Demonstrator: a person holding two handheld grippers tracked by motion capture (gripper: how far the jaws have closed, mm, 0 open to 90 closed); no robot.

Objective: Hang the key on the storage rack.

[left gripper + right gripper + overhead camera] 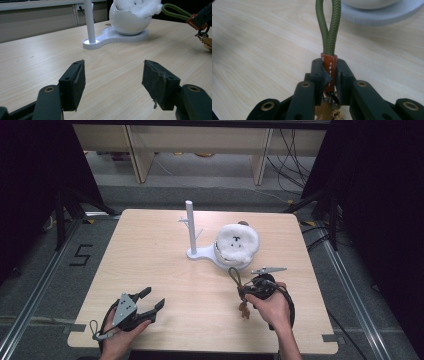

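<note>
Pale wooden table [165,270], my right gripper [329,75] clamped on the keychain [329,67]'s orange tab, left gripper [113,77] wide open, empty, low over the near edge
Nearest me, I judge the thin tab could slip and the green loop [328,27] swing past the white post [190,227]; beyond, the white bowl [127,22] holds fluffy cotton [238,241], which the keys could snag

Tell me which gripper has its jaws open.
The left gripper: its jaws stand wide apart over bare table, holding nothing. The right gripper is shut on the keychain, pads pressing its orange tab below the green loop.
</note>
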